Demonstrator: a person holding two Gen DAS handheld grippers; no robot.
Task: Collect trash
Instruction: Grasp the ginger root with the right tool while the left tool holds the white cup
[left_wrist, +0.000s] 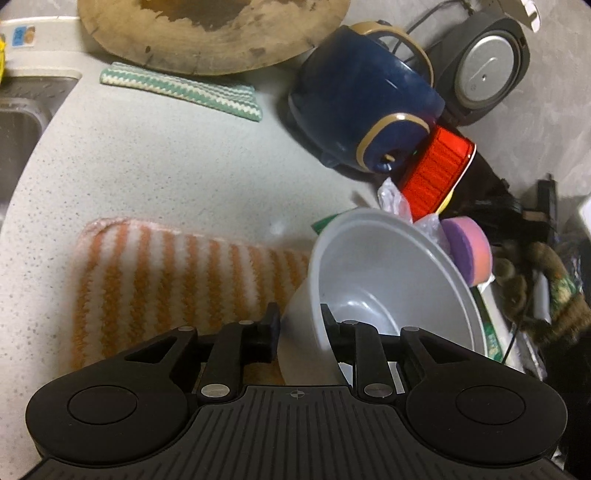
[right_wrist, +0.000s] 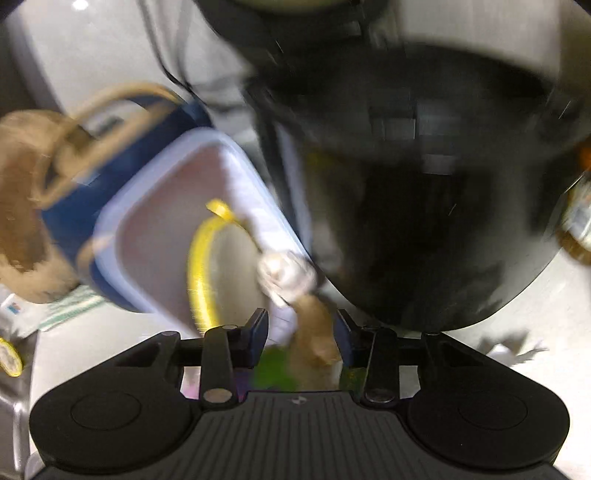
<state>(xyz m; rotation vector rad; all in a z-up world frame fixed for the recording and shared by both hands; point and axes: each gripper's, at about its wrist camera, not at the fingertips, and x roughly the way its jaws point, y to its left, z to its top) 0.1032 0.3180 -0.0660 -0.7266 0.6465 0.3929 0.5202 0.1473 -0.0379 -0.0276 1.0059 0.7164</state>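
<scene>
Right wrist view, everything smeared with blur: a tan scrap (right_wrist: 314, 332) sits between the fingers of the right gripper (right_wrist: 301, 328), hard against the pad on the 3 o'clock side, with something green beneath it. The jaws stand fairly narrow, but I cannot tell whether they pinch the scrap. Just beyond it, at 12 o'clock, a crumpled white wad (right_wrist: 286, 277) lies on the near edge of a lavender tub (right_wrist: 110, 221), which has a yellow strip (right_wrist: 199, 266) curling inside. From 1 to 3 o'clock a big black pot (right_wrist: 424, 221) crowds right up to the fingertips, so there's almost no room on that side. At 10 o'clock, a blue appliance (right_wrist: 74, 199) stands behind the tub.

Over to the left wrist view: more trash, a crinkled clear wrapper (left_wrist: 391, 195), pokes up at 1 o'clock behind the rim of a tilted grey bowl (left_wrist: 376, 266). The left gripper (left_wrist: 301, 323) straddles the bowl's near wall, one finger outside and one inside, jaws narrowly parted and not clamped. A red lid (left_wrist: 436, 173) and a purple-pink sponge (left_wrist: 469, 254) hem the bowl at 2 o'clock, with the blue appliance (left_wrist: 362, 103) beyond. At 9 o'clock an orange-striped cloth (left_wrist: 166, 280) touches the bowl. Past that cloth the speckled counter (left_wrist: 166, 158) runs open to a green-white cloth (left_wrist: 184, 86) and a wooden board (left_wrist: 214, 37) at 11, with the sink (left_wrist: 18, 122) at the far 10 o'clock edge.
</scene>
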